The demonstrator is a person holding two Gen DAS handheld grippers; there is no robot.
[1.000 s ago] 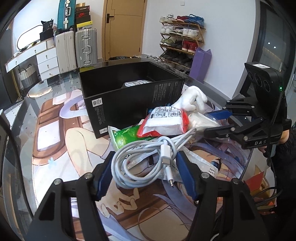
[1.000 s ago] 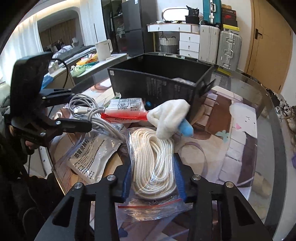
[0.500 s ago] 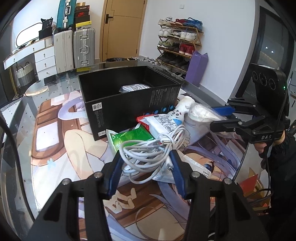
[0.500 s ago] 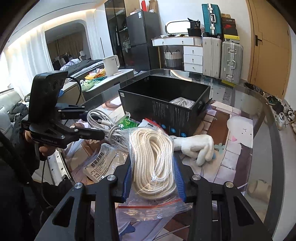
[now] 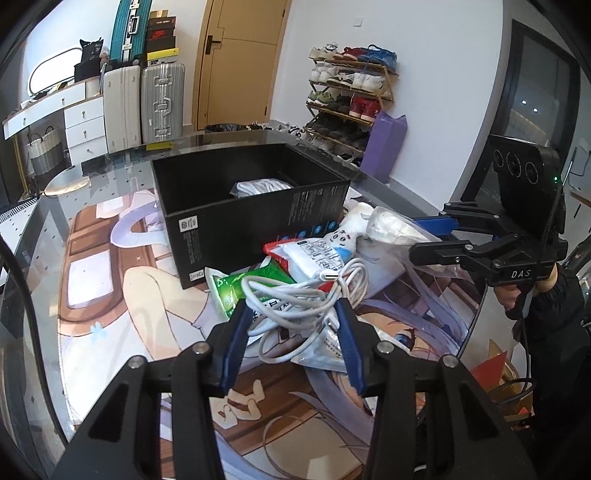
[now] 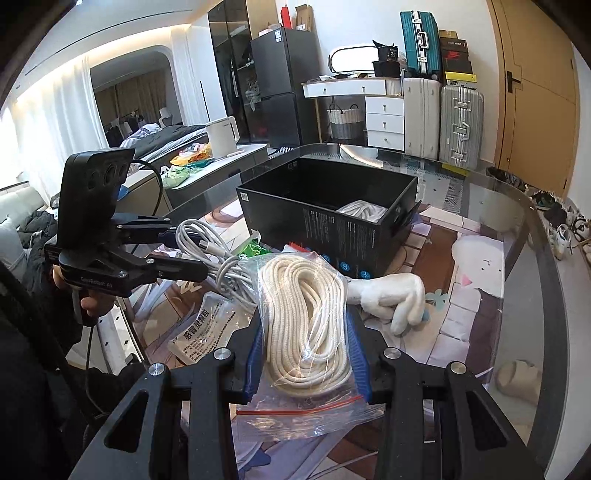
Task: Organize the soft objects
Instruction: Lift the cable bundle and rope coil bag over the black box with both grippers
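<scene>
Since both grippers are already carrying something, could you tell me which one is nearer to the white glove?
The right gripper: the white glove lies on the table just beside its fingertips. The left gripper, holding the white cable, sits farther off across the pile.

A tall tan wooden door (image 5: 236, 62) stands in the white far wall and serves as the landmark. Left of it stand a ribbed silver hard-shell suitcase (image 5: 162, 101) and a white one (image 5: 121, 105), with a teal suitcase (image 5: 127, 31) upright behind them. Farther left sits a white chest of drawers (image 5: 85, 127) with a woven grey basket (image 5: 46, 155) beside it. Right of the door, a gold wire shoe rack (image 5: 349, 99) full of shoes lines the wall, a purple paper bag (image 5: 384, 147) at its foot. Far left of the door, a black fridge (image 6: 282, 85) stands, and beyond it sheer white curtains (image 6: 51, 122) glow with daylight under a lit ceiling cove.
</scene>
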